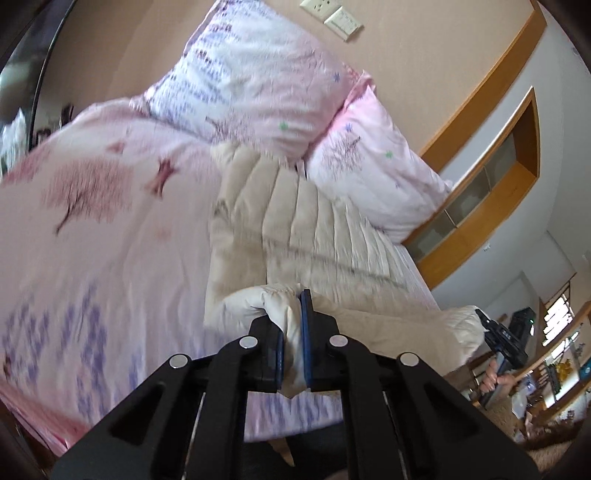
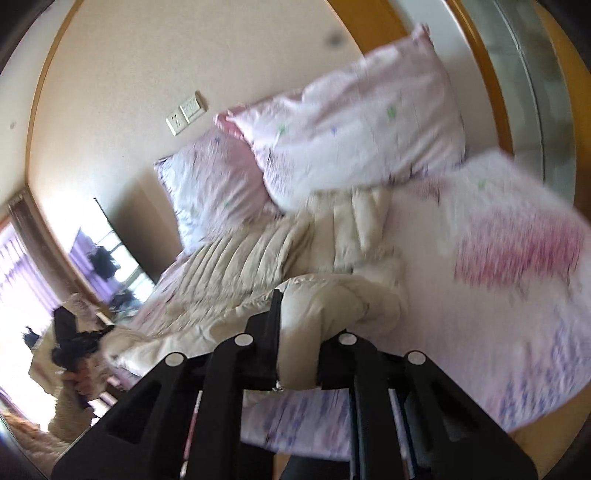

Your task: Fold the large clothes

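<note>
Pinching the cream quilted jacket [image 1: 303, 236] hem, both tools lift above open bedspread [image 1: 110, 229]

Home bedroom — bed [image 1: 110, 258], pillows [image 1: 258, 85], wall sockets [image 1: 319, 7]

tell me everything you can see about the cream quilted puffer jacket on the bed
The cream quilted puffer jacket is padded, stitched in parallel channels, soft and slightly grubby-looking. It lies spread on the pink floral bedsheet, its far end reaching the two pink floral pillows. Its near edge is lifted and bunched: the left gripper is shut on one fold, the right gripper clamps another bunch. The frames are motion-blurred, so finer details stay unclear.
</note>
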Tool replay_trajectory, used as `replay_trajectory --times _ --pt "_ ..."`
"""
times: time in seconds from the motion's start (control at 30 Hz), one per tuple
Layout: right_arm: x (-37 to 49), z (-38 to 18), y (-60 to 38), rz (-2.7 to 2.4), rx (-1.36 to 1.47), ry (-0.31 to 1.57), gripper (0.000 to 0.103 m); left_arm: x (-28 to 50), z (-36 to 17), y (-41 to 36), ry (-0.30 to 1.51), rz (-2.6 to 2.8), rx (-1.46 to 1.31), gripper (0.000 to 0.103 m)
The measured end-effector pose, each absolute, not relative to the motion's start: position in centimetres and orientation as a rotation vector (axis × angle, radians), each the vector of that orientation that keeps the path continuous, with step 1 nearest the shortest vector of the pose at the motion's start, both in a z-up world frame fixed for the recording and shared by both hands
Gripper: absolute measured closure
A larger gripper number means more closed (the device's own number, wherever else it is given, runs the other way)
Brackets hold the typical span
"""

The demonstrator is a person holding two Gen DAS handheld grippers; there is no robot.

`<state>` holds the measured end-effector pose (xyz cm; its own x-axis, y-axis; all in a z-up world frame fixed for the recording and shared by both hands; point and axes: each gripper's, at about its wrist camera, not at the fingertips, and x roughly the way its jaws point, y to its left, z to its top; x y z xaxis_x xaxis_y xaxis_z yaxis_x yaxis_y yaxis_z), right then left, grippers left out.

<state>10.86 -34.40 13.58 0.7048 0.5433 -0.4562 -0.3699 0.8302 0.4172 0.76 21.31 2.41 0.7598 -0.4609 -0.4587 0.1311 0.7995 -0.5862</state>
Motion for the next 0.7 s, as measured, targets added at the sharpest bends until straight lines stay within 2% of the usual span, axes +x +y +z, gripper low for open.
replay_trajectory --times 0.37,0.7 --pt "17.0 17.7 -29.8 0.35 0.143 0.404 0.089 9.9 6.2 22.3 0.583 -0.255 -0.552 0.097" --pt "28.2 17.5 -26.1 0.239 0.138 0.449 0.09 21.8 7.7 23.2 0.617 -0.202 -0.591 0.097"
